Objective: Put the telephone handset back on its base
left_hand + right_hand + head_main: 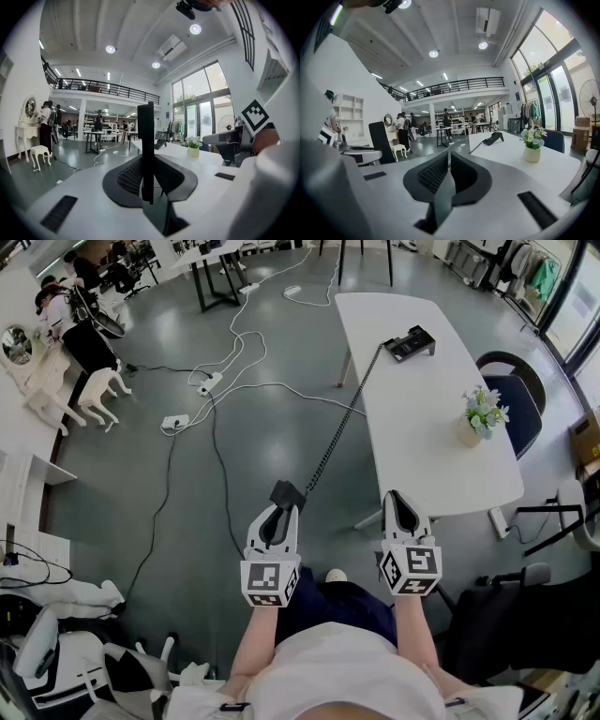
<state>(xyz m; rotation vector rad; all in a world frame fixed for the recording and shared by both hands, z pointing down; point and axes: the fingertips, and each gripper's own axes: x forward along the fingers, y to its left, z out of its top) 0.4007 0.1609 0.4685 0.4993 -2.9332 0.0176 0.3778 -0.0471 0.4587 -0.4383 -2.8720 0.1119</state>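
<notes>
The black telephone handset (286,493) sticks out past the tips of my left gripper (279,512), which is shut on it above the grey floor. In the left gripper view the handset (146,140) stands edge-on as a dark upright bar clamped between the pads. Its coiled cord (341,424) stretches up to the black base (410,342) at the far end of the white table (422,437). My right gripper (402,507) hovers by the table's near edge, shut and empty. Through the right gripper view the base (493,138) sits far ahead beyond the closed jaws of that gripper (449,164).
A pot of flowers (480,416) stands at the table's right side. Office chairs (511,390) sit to the right of the table. Cables and power strips (202,390) trail over the floor at left. People stand by a white vanity (56,343) at the far left.
</notes>
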